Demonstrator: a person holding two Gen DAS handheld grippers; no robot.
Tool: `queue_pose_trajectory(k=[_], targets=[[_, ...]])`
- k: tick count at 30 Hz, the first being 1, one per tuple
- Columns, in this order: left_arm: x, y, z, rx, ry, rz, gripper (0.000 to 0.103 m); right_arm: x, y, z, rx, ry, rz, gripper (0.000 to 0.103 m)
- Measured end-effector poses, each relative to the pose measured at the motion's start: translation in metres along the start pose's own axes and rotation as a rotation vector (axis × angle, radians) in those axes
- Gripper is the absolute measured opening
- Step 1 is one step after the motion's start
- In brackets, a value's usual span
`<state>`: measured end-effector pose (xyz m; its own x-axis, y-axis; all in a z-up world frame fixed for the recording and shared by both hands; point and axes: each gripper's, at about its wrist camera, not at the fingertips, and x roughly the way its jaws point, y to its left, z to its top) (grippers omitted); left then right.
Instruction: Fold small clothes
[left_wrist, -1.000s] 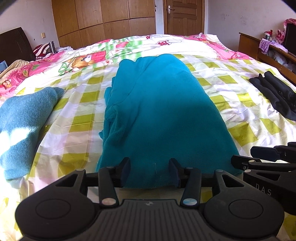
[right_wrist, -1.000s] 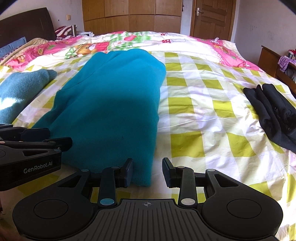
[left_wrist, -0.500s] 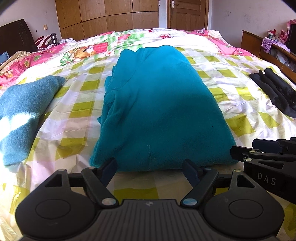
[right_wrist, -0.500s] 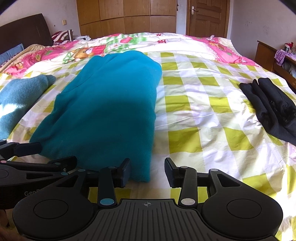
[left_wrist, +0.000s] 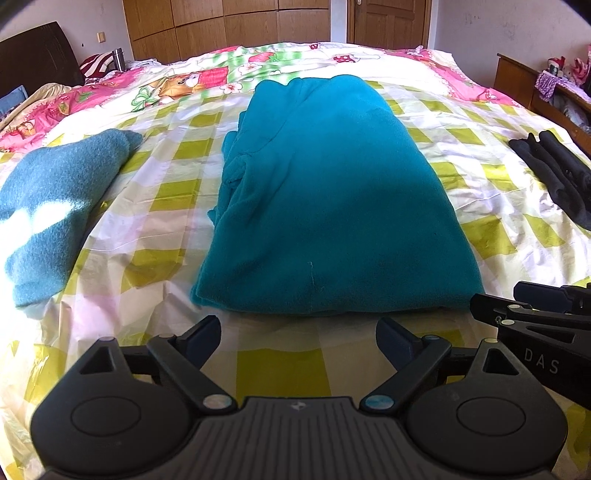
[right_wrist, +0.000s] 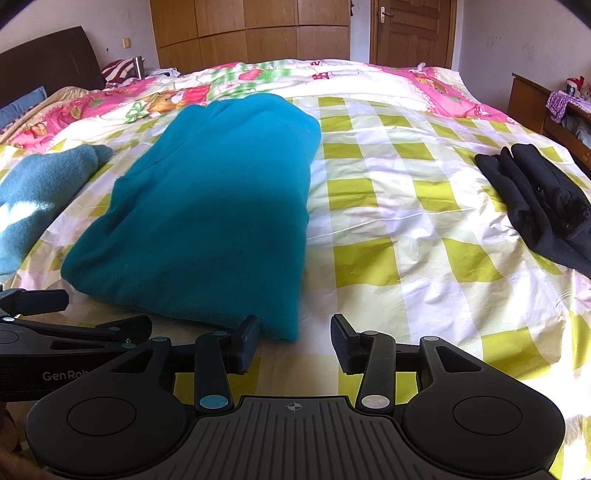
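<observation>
A teal fleece garment (left_wrist: 325, 206) lies folded lengthwise on the checked bedspread (left_wrist: 155, 229); it also shows in the right wrist view (right_wrist: 210, 221). My left gripper (left_wrist: 297, 341) is wide open and empty, just short of the garment's near hem. My right gripper (right_wrist: 295, 343) is open and empty at the garment's near right corner, not touching it. Each gripper shows at the edge of the other's view.
A blue-grey folded garment (left_wrist: 55, 206) lies to the left. Black clothes (right_wrist: 543, 199) lie to the right. Pink bedding and pillows lie at the far end. A wooden dresser (right_wrist: 532, 99) stands on the right, wardrobes and a door behind.
The left gripper opened wide and let go of the teal hem, then drew back. The right gripper also drew back from the corner, its jaws a little wider.
</observation>
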<state>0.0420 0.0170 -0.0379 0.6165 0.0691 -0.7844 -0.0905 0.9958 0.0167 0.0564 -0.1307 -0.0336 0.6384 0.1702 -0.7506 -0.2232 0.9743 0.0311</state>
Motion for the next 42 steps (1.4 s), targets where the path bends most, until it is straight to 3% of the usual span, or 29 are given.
queue_pose_trajectory(k=[12, 42], targets=[[-0.001, 0.0, -0.003, -0.01, -0.004, -0.004, 0.103, 0.001, 0.006, -0.01, 0.007, 0.043, 0.017, 0.043], [-0.004, -0.001, -0.006, -0.013, -0.016, 0.001, 0.103, 0.0, 0.011, -0.011, 0.001, 0.053, -0.02, 0.043]])
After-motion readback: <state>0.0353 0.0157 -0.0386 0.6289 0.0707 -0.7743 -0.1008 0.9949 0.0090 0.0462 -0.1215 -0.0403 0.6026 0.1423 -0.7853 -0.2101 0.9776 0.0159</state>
